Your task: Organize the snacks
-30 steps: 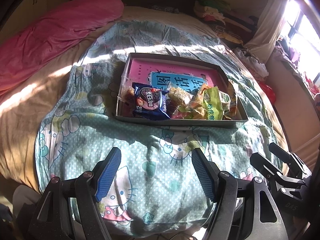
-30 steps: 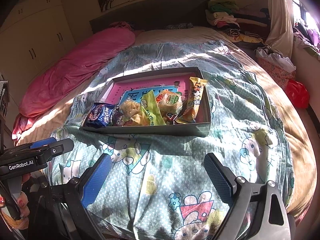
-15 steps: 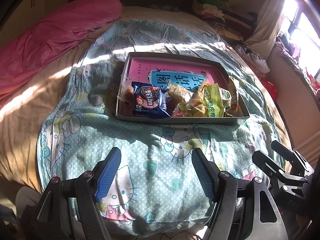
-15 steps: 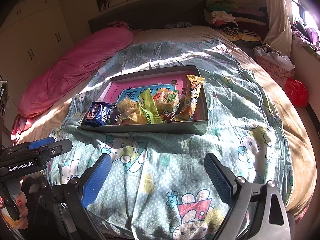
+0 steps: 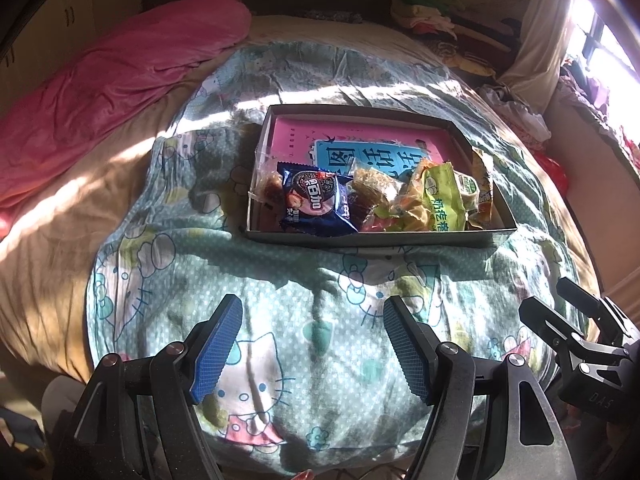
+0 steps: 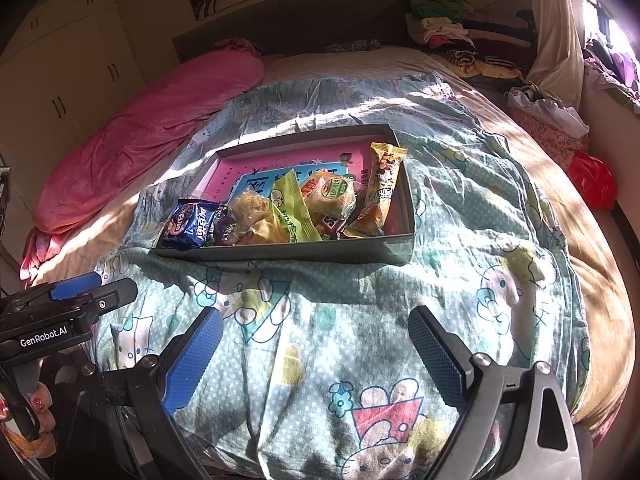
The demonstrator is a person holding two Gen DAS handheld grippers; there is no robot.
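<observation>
looks about finished to me: the snacks (image 5: 372, 200) all sit heaped at the near end of the grey box (image 5: 380, 238) on the bed, nothing loose on the quilt (image 5: 280, 312), while left gripper (image 5: 314, 346) and right gripper (image 6: 316, 354) hover spread and empty.

Bright sun comes in from the window (image 5: 600, 40) at the upper right and glares white there. The blanket (image 5: 320, 280) shows patchy light and dark shadows. Edges bend round and go dark.
</observation>
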